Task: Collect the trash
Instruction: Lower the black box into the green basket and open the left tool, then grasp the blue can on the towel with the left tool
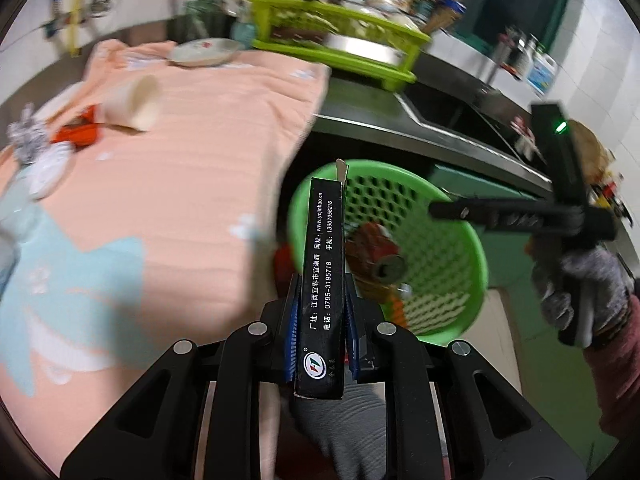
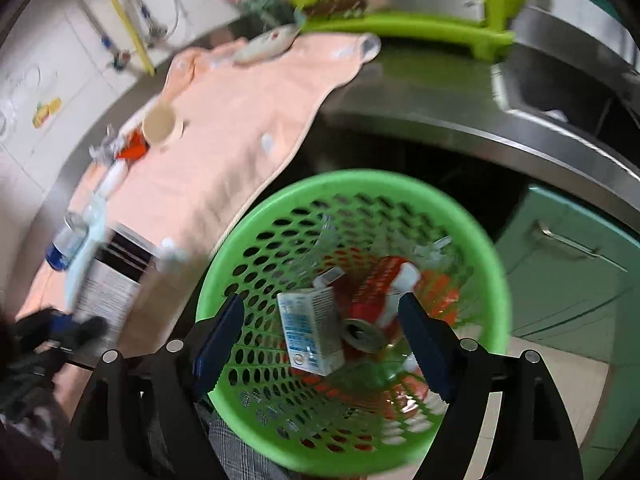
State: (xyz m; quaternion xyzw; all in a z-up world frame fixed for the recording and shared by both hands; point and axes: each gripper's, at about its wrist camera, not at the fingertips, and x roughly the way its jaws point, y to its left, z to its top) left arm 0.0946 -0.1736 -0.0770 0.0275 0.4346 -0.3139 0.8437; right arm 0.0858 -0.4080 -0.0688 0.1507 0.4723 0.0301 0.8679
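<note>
My left gripper (image 1: 321, 280) is shut on a long black box (image 1: 324, 264) with white printing, held upright at the edge of the counter beside the green perforated basket (image 1: 460, 248). My right gripper (image 2: 322, 316) hangs open over that basket (image 2: 248, 216), nothing between its fingers. Inside the basket lie a white and blue carton (image 2: 310, 330), a red pack (image 2: 374, 284), a can (image 2: 364, 334) and orange wrappers. On the peach towel (image 1: 208, 152) remain a tipped paper cup (image 1: 134, 102), an orange wrapper (image 1: 78, 130) and crumpled foil (image 1: 26, 136).
A lime dish rack (image 1: 340, 40) with bowls stands at the back of the counter, a plate (image 1: 202, 52) beside it. A steel sink (image 1: 448, 108) lies to the right, green cabinet doors (image 2: 560, 264) below. A plastic bottle (image 2: 66, 242) lies at the towel's left edge.
</note>
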